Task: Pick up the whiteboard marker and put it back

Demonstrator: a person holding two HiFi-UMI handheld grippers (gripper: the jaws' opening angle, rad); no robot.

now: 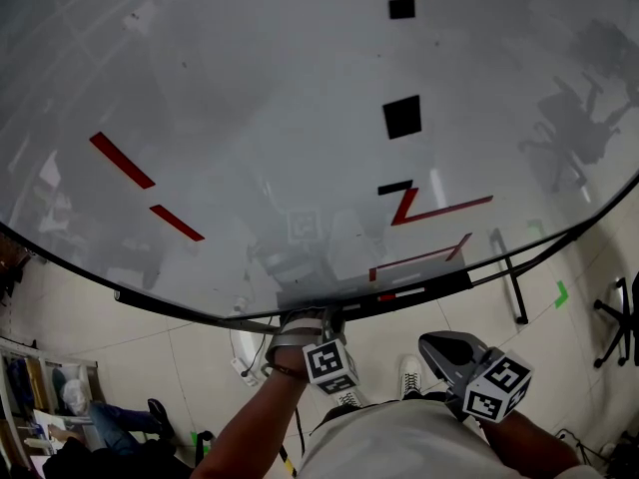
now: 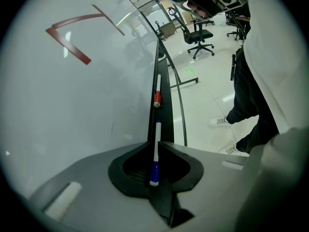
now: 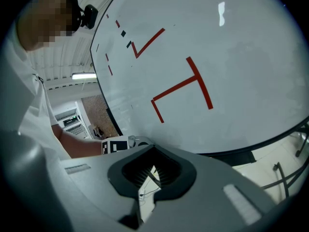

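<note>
A whiteboard marker [image 2: 156, 149] with a white body and a blue cap lies along the black tray [image 2: 165, 81] under the whiteboard [image 1: 250, 118]. My left gripper [image 2: 157, 142] is shut on it, the blue cap end deep between the jaws. In the head view the left gripper [image 1: 316, 321] sits right at the tray [image 1: 449, 282]. A second marker with a red cap [image 2: 157, 94] rests further along the tray, also visible as the red marker [image 1: 389, 296]. My right gripper [image 1: 433, 343] hangs back below the tray, shut and holding nothing; its gripper view [image 3: 154, 148] faces the board.
Red lines and black squares [image 1: 401, 116] mark the board. The board's black stand leg [image 1: 507, 277] reaches onto the tiled floor at the right. Office chairs [image 2: 198, 30] stand beyond the board's end. The person's shoes [image 1: 409, 375] are on the floor below.
</note>
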